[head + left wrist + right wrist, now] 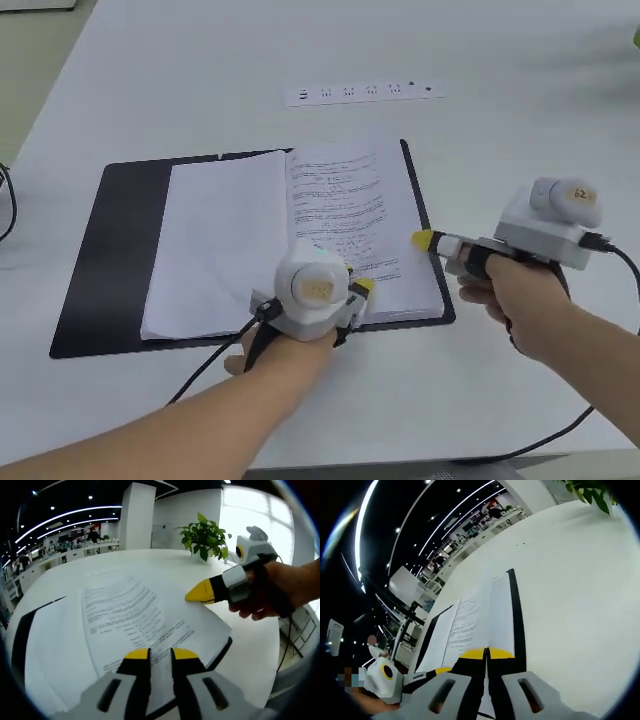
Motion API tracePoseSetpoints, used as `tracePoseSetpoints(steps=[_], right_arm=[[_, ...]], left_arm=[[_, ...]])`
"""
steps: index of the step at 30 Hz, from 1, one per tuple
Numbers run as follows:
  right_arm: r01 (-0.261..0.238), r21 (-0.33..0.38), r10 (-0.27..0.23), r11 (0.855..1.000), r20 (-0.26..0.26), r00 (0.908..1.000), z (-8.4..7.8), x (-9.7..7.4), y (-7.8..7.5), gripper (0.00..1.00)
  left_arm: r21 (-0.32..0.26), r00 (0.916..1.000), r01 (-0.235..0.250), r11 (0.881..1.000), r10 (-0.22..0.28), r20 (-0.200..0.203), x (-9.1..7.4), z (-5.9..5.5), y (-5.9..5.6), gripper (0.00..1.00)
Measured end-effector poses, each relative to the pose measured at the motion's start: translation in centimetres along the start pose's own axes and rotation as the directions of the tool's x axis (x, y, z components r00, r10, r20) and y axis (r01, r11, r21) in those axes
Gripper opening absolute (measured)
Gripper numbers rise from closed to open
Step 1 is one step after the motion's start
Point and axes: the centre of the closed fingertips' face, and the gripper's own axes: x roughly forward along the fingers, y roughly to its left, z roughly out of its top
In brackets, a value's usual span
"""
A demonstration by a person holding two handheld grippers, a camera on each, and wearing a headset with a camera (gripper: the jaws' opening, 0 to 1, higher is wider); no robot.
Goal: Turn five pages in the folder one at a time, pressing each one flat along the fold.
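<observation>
A black folder (pixel 110 260) lies open on the white table, with a blank white page (pixel 215 245) on the left and a printed page (pixel 345 215) on the right. My left gripper (pixel 358 288) hovers over the printed page's (pixel 130 615) lower edge; its yellow-tipped jaws stand a narrow gap apart (pixel 160 654) with nothing seen between them. My right gripper (pixel 423 240) comes in from the right with its jaws shut (pixel 486 652), and its yellow tip (pixel 201 591) touches the printed page's (pixel 502 625) outer edge. Whether it pinches the sheet is unclear.
A white power strip (pixel 365 92) lies on the table beyond the folder. A potted plant (pixel 205 540) stands at the far table edge. Cables trail from both grippers toward the table's near edge (pixel 215 365).
</observation>
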Motion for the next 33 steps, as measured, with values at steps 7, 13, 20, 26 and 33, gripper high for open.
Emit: tracePoseSetpoints(steps=[7,13,20,26,33], right_arm=[[-0.032,0.076,0.031,0.997,0.009,0.9995,0.9,-1.0,2.9,0.0],[-0.124,0.153,0.117,0.98,0.055,0.9916,1.8,-1.6,7.5,0.0],[-0.235,0.209,0.226,0.949,0.068,0.9718,1.4,-0.4,12.7,0.0],[-0.284,0.215,0.276,0.934,0.066,0.9588,0.5,2.0,16.9,0.0],[-0.314,0.213,0.314,0.925,0.037,0.9487,-1.6,4.9,21.3,0.0]], left_arm=[[0.002,0.9994,0.002,1.0,-0.002,0.036,-3.5,0.8,0.7,0.23],[-0.025,0.994,-0.021,0.999,0.023,0.107,-7.4,2.6,2.4,0.26],[-0.051,0.9869,-0.047,0.998,0.055,0.152,-13.3,3.0,5.4,0.3],[-0.055,0.9824,-0.084,0.995,0.092,0.163,-17.2,2.5,8.3,0.33],[-0.056,0.9777,-0.136,0.989,0.143,0.153,-21.3,1.0,11.8,0.33]])
